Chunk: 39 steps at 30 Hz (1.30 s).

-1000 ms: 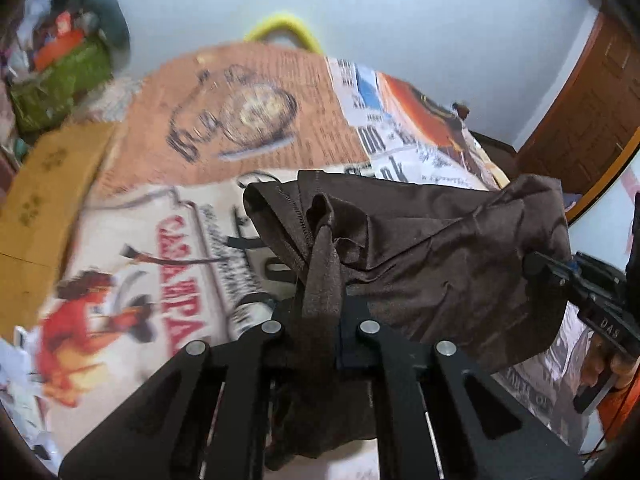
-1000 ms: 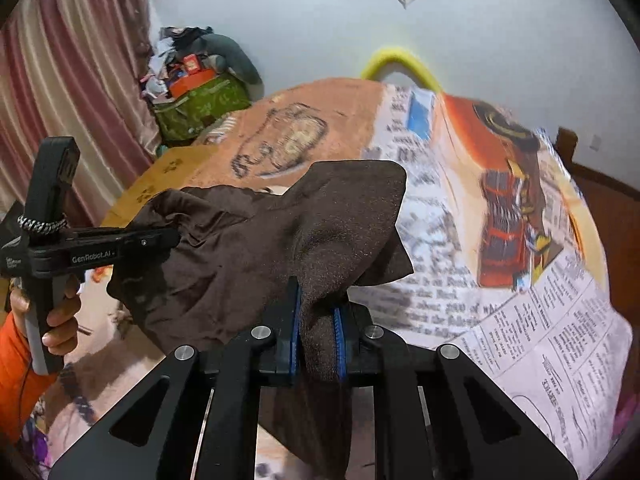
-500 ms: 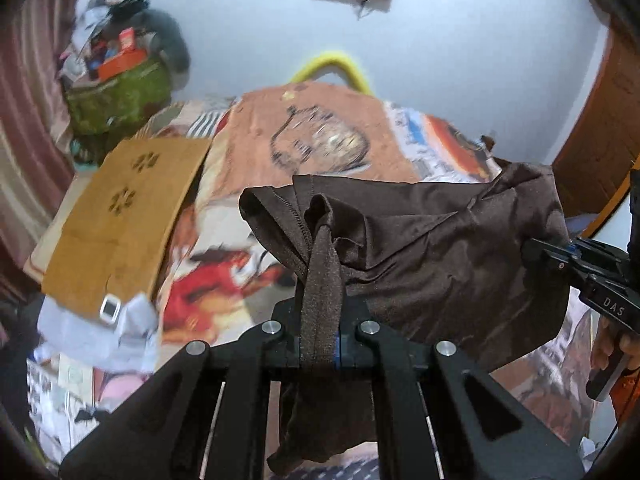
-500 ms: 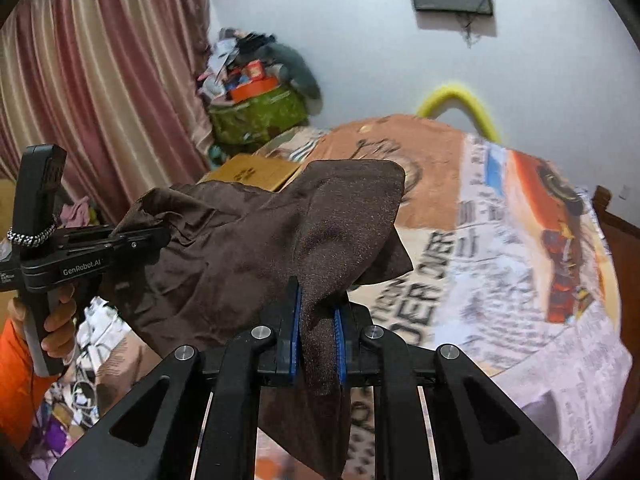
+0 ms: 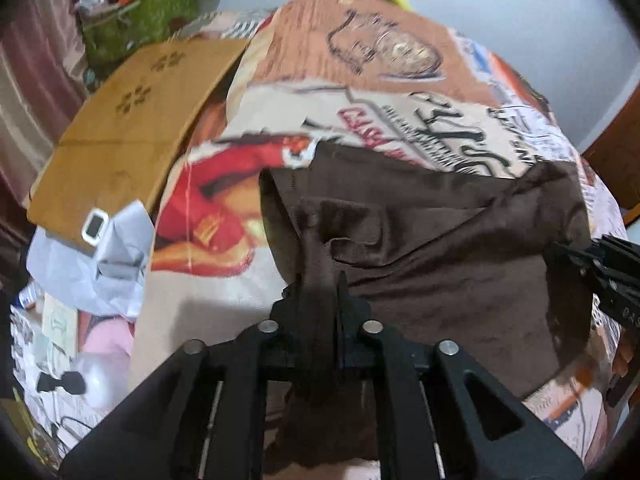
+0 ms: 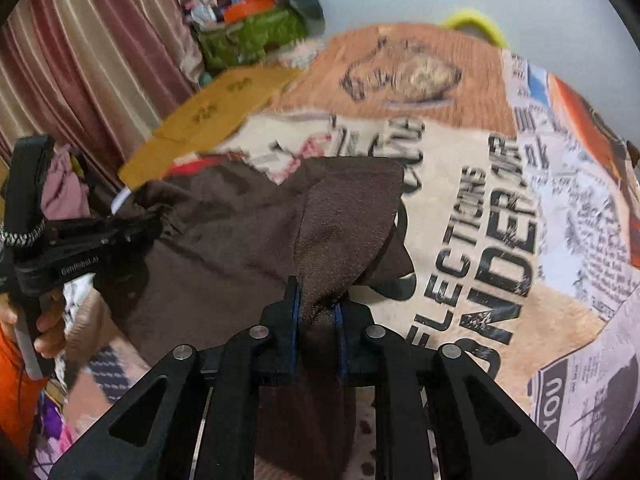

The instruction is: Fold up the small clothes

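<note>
A dark brown garment [image 5: 440,248] is stretched between my two grippers and sags onto the printed bedspread [image 5: 400,120]. My left gripper [image 5: 320,292] has one bunched corner between its fingers, and its jaws are opening. My right gripper [image 6: 317,300] pinches the other corner of the brown garment [image 6: 224,232] between its blue pads, and its jaws are opening too. The cloth rises to a peak at each grip. In the left wrist view the right gripper [image 5: 592,268] shows at the right edge. In the right wrist view the left gripper [image 6: 120,228] is at the left, held by a hand [image 6: 48,328].
A flat cardboard sheet [image 5: 128,128] lies at the bed's left side, with a green bag [image 5: 140,16] of clutter behind it. Crumpled grey paper [image 5: 100,264] and loose items sit at the lower left. A striped curtain [image 6: 80,60] hangs at the left.
Both grippers have swung down toward the bed with the garment. It hung in the air before, and its far edge now rests on the bedspread. The gaps between the fingers look slightly wider.
</note>
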Each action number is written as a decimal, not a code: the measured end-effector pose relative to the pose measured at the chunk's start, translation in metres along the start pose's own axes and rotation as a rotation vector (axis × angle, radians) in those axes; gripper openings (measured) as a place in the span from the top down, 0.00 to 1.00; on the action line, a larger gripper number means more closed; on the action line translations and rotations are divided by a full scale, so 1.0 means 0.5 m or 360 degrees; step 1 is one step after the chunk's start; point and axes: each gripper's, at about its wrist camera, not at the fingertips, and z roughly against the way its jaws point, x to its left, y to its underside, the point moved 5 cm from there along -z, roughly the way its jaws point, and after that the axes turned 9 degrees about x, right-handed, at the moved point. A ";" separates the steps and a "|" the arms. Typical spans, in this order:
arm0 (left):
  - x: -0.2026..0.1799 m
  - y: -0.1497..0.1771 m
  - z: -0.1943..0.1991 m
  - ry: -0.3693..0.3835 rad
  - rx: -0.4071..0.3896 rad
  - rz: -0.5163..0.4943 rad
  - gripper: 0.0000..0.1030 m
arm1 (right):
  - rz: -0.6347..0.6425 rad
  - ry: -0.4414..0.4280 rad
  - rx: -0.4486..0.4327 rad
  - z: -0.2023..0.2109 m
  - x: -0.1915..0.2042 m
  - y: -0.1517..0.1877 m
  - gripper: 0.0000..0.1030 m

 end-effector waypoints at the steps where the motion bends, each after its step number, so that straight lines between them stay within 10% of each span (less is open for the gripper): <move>1: 0.005 0.000 -0.005 -0.0013 0.0004 0.0018 0.80 | 0.0004 0.0022 0.0028 -0.008 -0.005 0.002 0.78; 5: 0.019 -0.007 0.024 -0.0110 -0.0084 -0.0024 0.71 | 0.0035 0.0128 0.0068 0.002 -0.019 0.005 0.57; 12: 0.024 -0.006 0.139 -0.0157 -0.0304 -0.0079 0.59 | 0.0135 0.0081 -0.0161 0.097 0.006 0.009 0.54; 26: 0.002 -0.038 -0.019 -0.0067 0.0012 -0.0003 0.56 | 0.0113 -0.0101 -0.0006 -0.023 0.031 -0.074 0.52; 39: 0.033 0.002 0.060 -0.0099 -0.0128 0.0073 0.52 | -0.0016 -0.0046 -0.0035 0.024 -0.033 -0.012 0.51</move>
